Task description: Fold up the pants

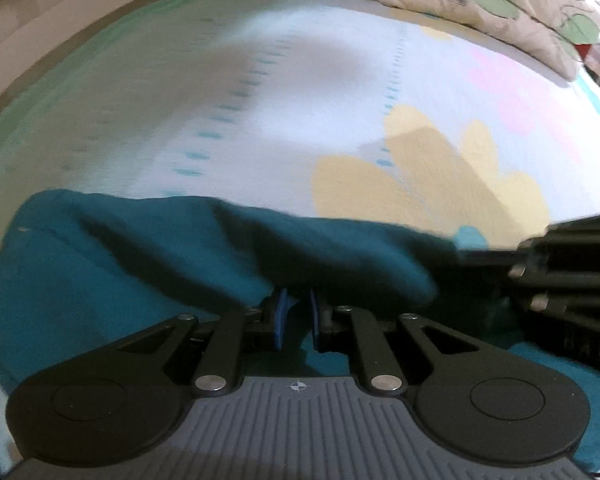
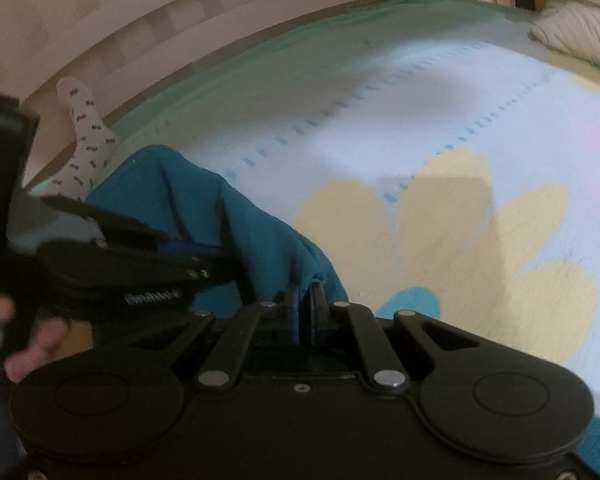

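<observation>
Spread across the bed (image 1: 300, 92) is a pale sheet printed with a big yellow flower (image 1: 432, 168), dashed teal lines and pink patches, and that is the surface you are working over. Your left gripper (image 1: 298, 318) has its blue-padded fingers (image 1: 280, 316) drawn close together on a raised ridge of the teal pants (image 1: 140, 264), with cloth bunched between the pads. Your right gripper (image 2: 304, 312) likewise has its fingers nearly together, pinching a peak of the pants (image 2: 204, 200) that rises just ahead of them. Seen from the right wrist, your left gripper (image 2: 204, 264) sits just to the left, reaching into the same cloth, with your hand (image 2: 32, 340) wrapped around its handle. Seen from the left wrist, the right gripper (image 1: 560, 272) comes in from the right edge, touching the fabric. Most of the pants lie in a rumpled band along the near side of the bed, lifted where you grip them. Beyond, a floral pillow (image 1: 492, 4) rests at the far right corner, and a patterned sock (image 2: 86, 136) lies by the wooden bed frame (image 2: 140, 28).
</observation>
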Tool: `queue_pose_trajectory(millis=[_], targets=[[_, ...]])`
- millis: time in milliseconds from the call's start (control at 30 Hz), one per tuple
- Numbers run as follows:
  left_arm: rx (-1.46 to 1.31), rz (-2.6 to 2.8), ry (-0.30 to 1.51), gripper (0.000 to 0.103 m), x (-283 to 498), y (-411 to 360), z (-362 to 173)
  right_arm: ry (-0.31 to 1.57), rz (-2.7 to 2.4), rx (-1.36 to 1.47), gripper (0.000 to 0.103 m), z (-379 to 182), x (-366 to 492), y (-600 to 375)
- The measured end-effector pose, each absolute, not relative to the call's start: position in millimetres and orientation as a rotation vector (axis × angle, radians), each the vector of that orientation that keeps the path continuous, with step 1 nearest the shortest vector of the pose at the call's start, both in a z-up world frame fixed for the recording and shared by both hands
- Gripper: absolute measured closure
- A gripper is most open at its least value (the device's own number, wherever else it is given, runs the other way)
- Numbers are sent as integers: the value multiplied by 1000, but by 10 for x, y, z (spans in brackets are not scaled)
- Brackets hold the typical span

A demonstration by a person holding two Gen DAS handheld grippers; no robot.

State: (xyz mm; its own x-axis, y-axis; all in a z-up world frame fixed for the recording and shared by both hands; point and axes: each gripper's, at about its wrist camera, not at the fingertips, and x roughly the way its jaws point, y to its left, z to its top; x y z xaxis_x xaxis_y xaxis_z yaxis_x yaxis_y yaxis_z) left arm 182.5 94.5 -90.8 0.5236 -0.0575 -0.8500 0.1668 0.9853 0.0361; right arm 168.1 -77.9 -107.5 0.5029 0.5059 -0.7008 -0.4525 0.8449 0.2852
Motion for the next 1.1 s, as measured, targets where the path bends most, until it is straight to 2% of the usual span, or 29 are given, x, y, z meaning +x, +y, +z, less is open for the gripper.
queue_pose_trajectory(millis=[167,400,433,467,733,1000,1100], targets=[[119,-110,1070,89,1804,1116,-972,790,426,-6,95,-1019,2034,-748],[130,-123,1117,89,1630,1275,-972,918,303,0,98,-1335,2576,-773],[134,-128,1125,89,1619,1293,-962,921,297,22,95,-1311,2575,-805],[139,-130,1135,89,1610,1312,-944,932,289,45,86,-1273,2568,-839],[181,-59,1119,89,1589,1533,-744,911,338,195,84,-833,1844,-1068],[146,19,1184,89,1672,1813,-924,1155,374,181,84,-1277,974,-861],[119,20,1172,89,1676,1873,-938,1136,340,223,84,-1338,751,-863]])
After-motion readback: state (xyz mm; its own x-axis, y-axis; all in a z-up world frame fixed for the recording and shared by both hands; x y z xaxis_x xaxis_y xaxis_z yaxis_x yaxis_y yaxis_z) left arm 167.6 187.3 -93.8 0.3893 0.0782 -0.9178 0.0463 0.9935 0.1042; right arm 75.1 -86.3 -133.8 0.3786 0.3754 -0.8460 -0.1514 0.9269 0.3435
